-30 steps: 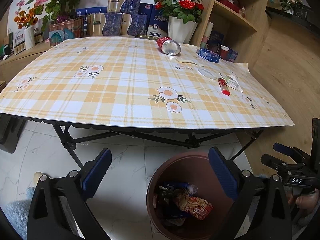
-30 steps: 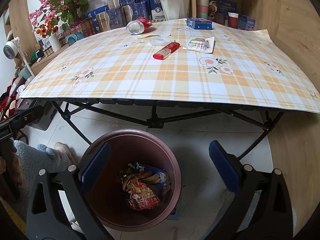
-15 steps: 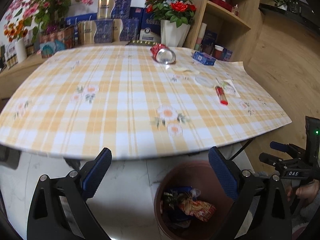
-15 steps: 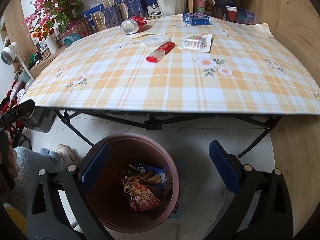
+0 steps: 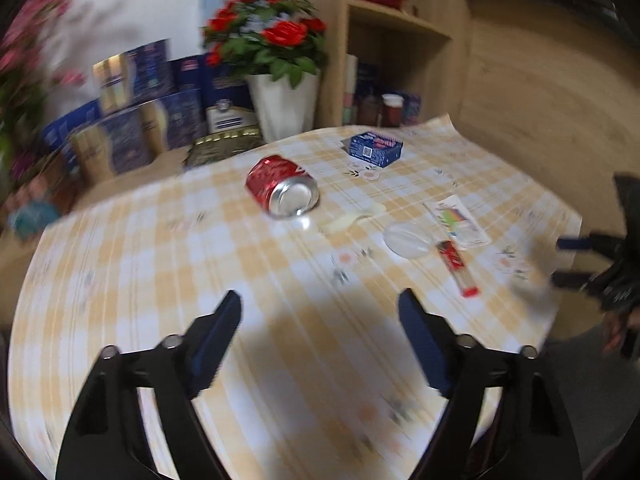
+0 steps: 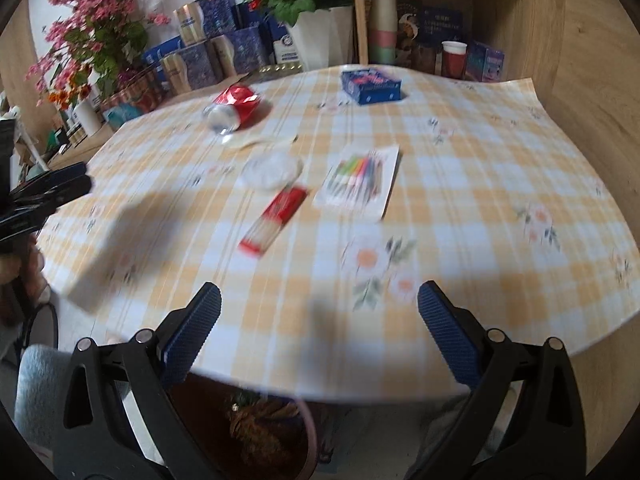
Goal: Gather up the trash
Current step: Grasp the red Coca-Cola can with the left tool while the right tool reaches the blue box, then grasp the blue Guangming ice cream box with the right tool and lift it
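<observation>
A red soda can (image 5: 282, 186) lies on its side on the plaid table (image 5: 160, 264); it also shows in the right wrist view (image 6: 232, 109). Near it lie a clear round lid (image 5: 406, 240), a red and white wrapper (image 5: 456, 267) and a printed packet (image 5: 460, 220). The right wrist view shows the lid (image 6: 272, 170), the wrapper (image 6: 276, 218), the packet (image 6: 358, 180) and a blue box (image 6: 370, 86). My left gripper (image 5: 320, 324) is open above the table. My right gripper (image 6: 318, 316) is open over the table's front edge. The brown bin (image 6: 260, 432) holds trash below.
A white pot of red roses (image 5: 282, 106) and blue boxes (image 5: 132, 136) stand behind the table. A wooden shelf (image 5: 400, 40) with cups is at the back right. Pink flowers (image 6: 96, 36) stand at the back left. The blue box also shows in the left wrist view (image 5: 374, 148).
Both grippers have risen from beside the bin to above the table and moved forward toward the items. Both stay open and empty.
</observation>
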### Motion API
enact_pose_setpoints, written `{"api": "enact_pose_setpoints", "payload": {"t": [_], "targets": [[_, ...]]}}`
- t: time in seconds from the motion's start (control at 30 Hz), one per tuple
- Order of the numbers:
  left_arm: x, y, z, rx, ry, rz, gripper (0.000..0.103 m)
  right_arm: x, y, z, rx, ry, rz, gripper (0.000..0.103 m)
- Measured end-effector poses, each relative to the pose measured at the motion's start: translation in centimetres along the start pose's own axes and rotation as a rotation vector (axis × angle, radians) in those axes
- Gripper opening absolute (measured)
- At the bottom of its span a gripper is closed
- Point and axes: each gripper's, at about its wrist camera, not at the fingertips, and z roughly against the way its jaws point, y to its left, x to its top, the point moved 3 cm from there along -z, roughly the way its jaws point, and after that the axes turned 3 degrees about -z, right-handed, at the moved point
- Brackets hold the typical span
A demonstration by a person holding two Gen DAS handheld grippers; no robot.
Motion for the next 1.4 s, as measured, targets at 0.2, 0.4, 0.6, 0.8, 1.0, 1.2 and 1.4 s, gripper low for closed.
{"api": "enact_pose_setpoints", "payload": {"t": [0.2,0.4,0.6,0.8,1.0,1.2,1.4], "targets": [[6.0,3.7,-7.8,-0.063,0.048,-0.151,0.045,4.2,-1.5,-2.2,-0.011,-0.023,-0.026,0.097],[8.5,4.2,-14.0,-0.107,0.139,-0.335,0.043,6.5,-2.9,-4.4,-0.027,-0.019,-0.028,0.097],[9.2,4.4,-17.0,-0.140,0.199,-0.455,0.043,7.3,-3.7,-6.1,-0.025,0.007,-0.029,0.097],[9.3,3.6,-18.6,-0.189,0.218,-0.504,0.041,8.8,-3.8,-7.6,0.001,0.028,-0.019,0.097],[9.5,2.1,-18.5,-0.207,0.181,-0.524,0.022,13.4,-3.5,-9.5,0.035,0.033,0.076,0.097],[10.2,3.4,-17.6,-0.172,0.111,-0.336,0.019,20.8,-4.6,-15.1,-0.021,0.006,0.185,0.097],[10.2,6.8,-15.8,-0.176,0.062,-0.023,0.018,25.7,-7.3,-23.1,-0.065,0.122,0.071,0.097]]}}
